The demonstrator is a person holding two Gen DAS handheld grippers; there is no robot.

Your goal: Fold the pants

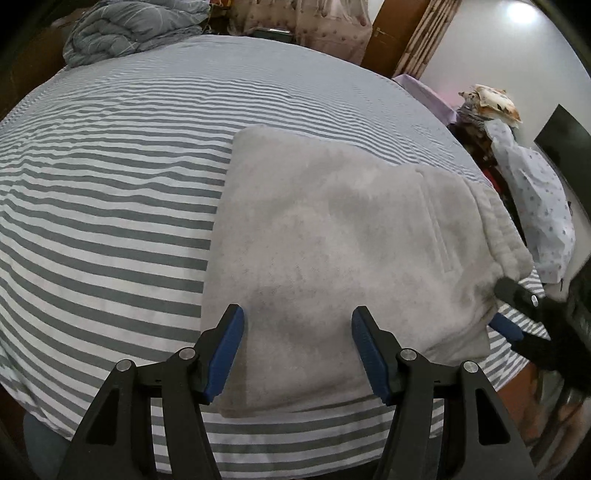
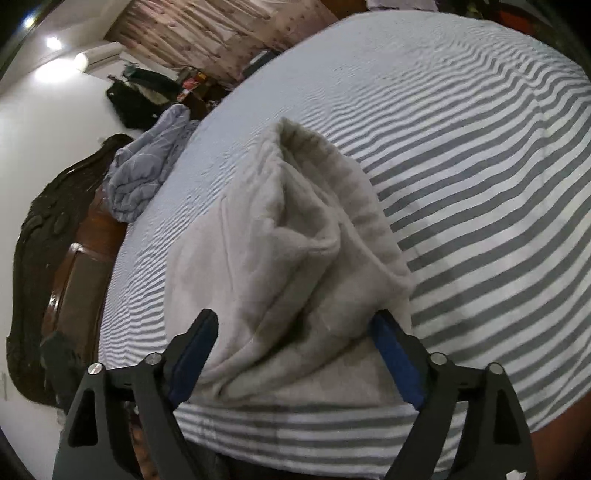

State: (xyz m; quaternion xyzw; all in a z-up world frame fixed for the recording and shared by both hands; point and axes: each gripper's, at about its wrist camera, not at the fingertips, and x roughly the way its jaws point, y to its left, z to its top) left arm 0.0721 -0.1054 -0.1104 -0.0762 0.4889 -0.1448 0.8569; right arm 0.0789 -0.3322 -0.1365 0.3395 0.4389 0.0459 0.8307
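Light grey fleece pants (image 1: 332, 236) lie folded into a thick rectangle on the striped bed (image 1: 110, 206), near its front edge. My left gripper (image 1: 297, 317) is open, hovering over the near edge of the pants and holding nothing. My right gripper (image 2: 293, 325) is open, its fingers on either side of the bunched waistband end of the pants (image 2: 295, 236), the right pad touching the fabric. That gripper also shows in the left wrist view (image 1: 515, 302), at the right corner of the pants.
A crumpled blue-grey quilt (image 1: 129, 29) lies at the bed's far left corner and also shows in the right wrist view (image 2: 144, 173). A dark carved wooden headboard (image 2: 48, 251) stands at the left. Piled clothes (image 1: 535, 192) sit off the bed's right side.
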